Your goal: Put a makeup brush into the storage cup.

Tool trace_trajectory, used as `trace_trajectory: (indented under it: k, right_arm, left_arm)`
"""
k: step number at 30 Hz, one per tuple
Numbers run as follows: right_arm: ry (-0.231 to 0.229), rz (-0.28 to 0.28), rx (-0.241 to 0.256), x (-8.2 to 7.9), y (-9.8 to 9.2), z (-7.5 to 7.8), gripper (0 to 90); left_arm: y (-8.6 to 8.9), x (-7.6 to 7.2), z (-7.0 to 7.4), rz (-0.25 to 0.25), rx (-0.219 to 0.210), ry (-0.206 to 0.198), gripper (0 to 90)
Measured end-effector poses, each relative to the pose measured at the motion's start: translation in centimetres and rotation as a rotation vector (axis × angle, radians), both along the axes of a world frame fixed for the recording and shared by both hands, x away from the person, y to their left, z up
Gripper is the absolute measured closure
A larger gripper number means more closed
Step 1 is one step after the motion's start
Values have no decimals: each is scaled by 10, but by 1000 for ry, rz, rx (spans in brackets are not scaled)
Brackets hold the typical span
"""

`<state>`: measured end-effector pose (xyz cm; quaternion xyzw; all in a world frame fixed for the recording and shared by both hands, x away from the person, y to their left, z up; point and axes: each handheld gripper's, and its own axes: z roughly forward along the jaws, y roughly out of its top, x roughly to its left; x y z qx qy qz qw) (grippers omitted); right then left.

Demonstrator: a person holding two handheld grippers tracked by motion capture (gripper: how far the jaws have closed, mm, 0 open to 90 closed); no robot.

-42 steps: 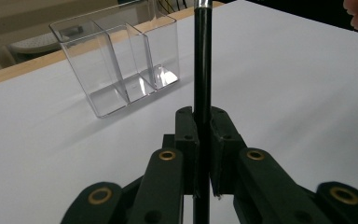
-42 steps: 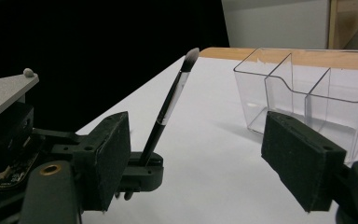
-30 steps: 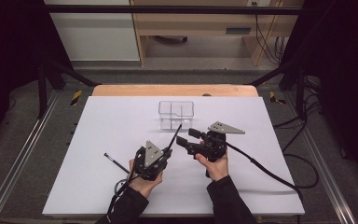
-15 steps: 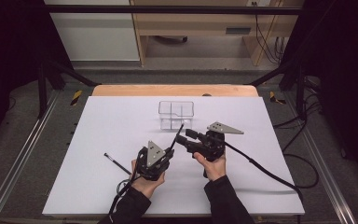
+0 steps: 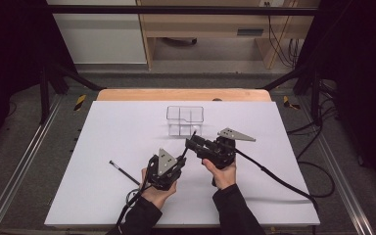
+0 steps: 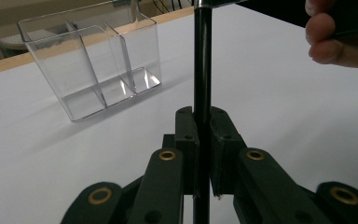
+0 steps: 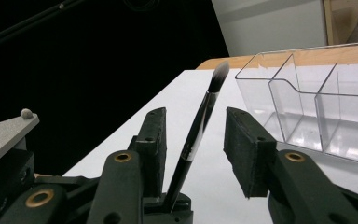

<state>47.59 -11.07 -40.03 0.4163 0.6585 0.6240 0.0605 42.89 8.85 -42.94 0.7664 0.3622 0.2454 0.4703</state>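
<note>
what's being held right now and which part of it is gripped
The left gripper is shut on a makeup brush, clamping its black handle. The right gripper is open, its jaws either side of the brush's ferrule without gripping it.

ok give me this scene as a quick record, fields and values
held item: makeup brush, bristles up
left gripper: shut on the brush handle
right gripper: open, jaws either side of the brush, not touching
container: clear organizer, compartments look empty
also on table: second dark brush lying flat, left of the left gripper
surface: white table
</note>
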Motion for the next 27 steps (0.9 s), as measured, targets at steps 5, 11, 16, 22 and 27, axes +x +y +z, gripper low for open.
trace_trajectory:
  k: [5,11,16,22,27]
  right_arm:
    - [5,7,8,0,1,-1,637]
    - [4,13,17,0,1,-1,700]
    - [4,15,18,0,0,-1,769]
    - [6,21,38,0,0,-1,807]
    - [6,34,48,-1,0,-1,823]
  left_arm:
    - [-4,0,1,-4,0,-1,831]
    - [-5,0,1,-3,-2,-3,831]
    - [-4,-1,1,-2,-3,-6,831]
    - [-4,-1,1,-2,-10,-1,831]
    - [-4,-1,1,-7,-13,4,830]
